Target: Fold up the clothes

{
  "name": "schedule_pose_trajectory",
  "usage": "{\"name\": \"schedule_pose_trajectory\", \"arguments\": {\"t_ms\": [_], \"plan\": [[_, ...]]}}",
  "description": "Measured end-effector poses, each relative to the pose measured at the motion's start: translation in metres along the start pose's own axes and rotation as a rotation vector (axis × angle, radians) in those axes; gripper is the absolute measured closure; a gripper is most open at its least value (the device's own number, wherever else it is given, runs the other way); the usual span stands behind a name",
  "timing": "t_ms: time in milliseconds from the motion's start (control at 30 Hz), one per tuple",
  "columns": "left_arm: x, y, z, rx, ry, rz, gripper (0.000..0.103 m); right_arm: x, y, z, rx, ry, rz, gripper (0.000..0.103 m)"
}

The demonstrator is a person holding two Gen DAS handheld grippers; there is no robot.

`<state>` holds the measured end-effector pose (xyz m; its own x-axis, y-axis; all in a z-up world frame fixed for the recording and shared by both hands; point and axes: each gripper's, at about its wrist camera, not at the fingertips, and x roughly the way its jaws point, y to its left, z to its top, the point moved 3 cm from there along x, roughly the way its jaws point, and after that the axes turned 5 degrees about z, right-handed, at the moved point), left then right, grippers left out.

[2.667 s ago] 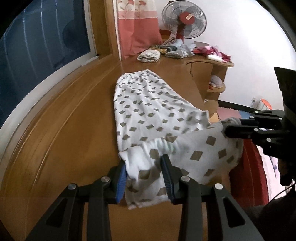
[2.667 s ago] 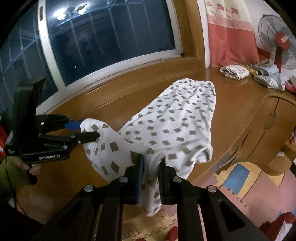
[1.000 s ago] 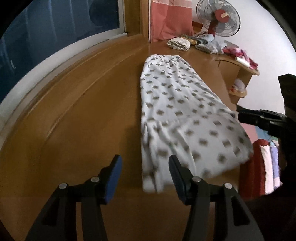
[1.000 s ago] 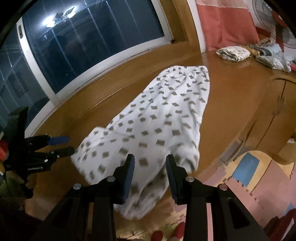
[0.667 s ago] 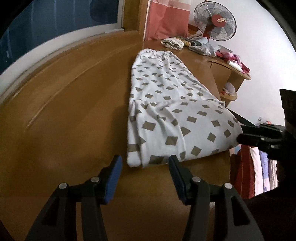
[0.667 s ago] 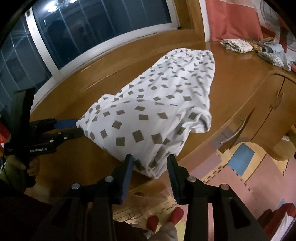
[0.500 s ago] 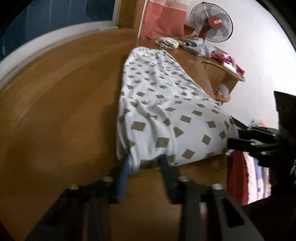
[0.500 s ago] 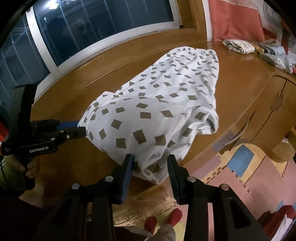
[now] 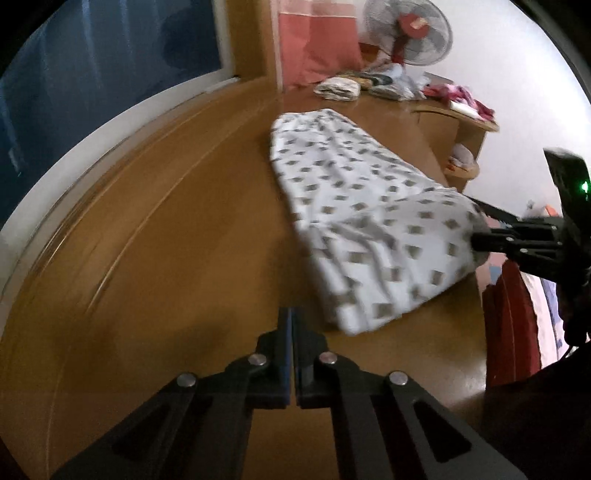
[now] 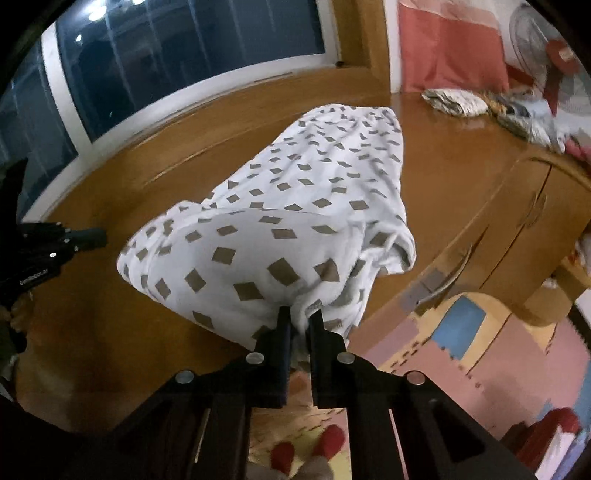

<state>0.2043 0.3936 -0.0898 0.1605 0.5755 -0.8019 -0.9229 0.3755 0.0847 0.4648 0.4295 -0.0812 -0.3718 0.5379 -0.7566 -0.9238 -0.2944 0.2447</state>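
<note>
Left hand-held gripper: jaws pressed together, blue pads meeting, nothing between them. It sits low over bare wood of the table. The near edge of the white garment with brown diamonds lies just ahead and to its right, not touching it. View is motion-blurred.

Right hand-held gripper: jaws clamped on a bunched corner of the garment, cloth pinched between the fingers. That corner is lifted off the table; the fabric domes up directly ahead of this gripper, with a rolled fold sagging to its right near the table's edge. The rest of the garment runs flat and away, far end toward the window side.

From the right wrist view, the left hand-held gripper is off to the left, near the garment's left edge, apart from it.

Far ahead on the table: a pile of folded clothes, a standing fan behind it. Beyond the table's right edge, cabinet doors and coloured floor mats.
</note>
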Motion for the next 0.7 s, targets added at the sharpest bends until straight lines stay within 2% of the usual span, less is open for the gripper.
{"name": "schedule_pose_trajectory", "arguments": {"t_ms": [133, 167, 233, 267, 400, 567, 600, 633, 700], "plan": [[-0.005, -0.010, -0.011, -0.005, 0.035, -0.141, 0.102, -0.005, 0.009, -0.003, 0.005, 0.009, 0.034, 0.088], [-0.006, -0.019, -0.016, 0.011, 0.044, -0.159, 0.099, -0.005, 0.012, -0.005, -0.004, 0.014, 0.031, 0.081], [-0.002, -0.034, -0.023, 0.035, 0.053, -0.169, 0.081, -0.006, 0.016, -0.009, -0.021, 0.024, 0.025, 0.067], [0.001, -0.040, -0.026, 0.041, 0.055, -0.166, 0.076, -0.007, 0.019, -0.011, -0.030, 0.029, 0.022, 0.064], [0.019, -0.046, -0.027, 0.028, 0.054, -0.146, 0.074, -0.005, 0.028, -0.017, -0.082, 0.040, 0.000, 0.064], [0.034, -0.046, -0.016, 0.017, 0.008, -0.169, 0.074, 0.013, 0.035, -0.012, -0.145, 0.029, -0.036, 0.065], [0.036, -0.047, -0.013, 0.021, -0.002, -0.158, 0.084, 0.015, 0.035, -0.010, -0.143, 0.024, -0.036, 0.070], [0.037, -0.047, -0.009, 0.031, -0.009, -0.140, 0.091, 0.014, 0.034, -0.007, -0.141, 0.015, -0.036, 0.085], [0.026, -0.049, 0.000, 0.073, -0.047, -0.096, 0.093, 0.005, 0.032, 0.001, -0.130, -0.014, -0.041, 0.090]]}}
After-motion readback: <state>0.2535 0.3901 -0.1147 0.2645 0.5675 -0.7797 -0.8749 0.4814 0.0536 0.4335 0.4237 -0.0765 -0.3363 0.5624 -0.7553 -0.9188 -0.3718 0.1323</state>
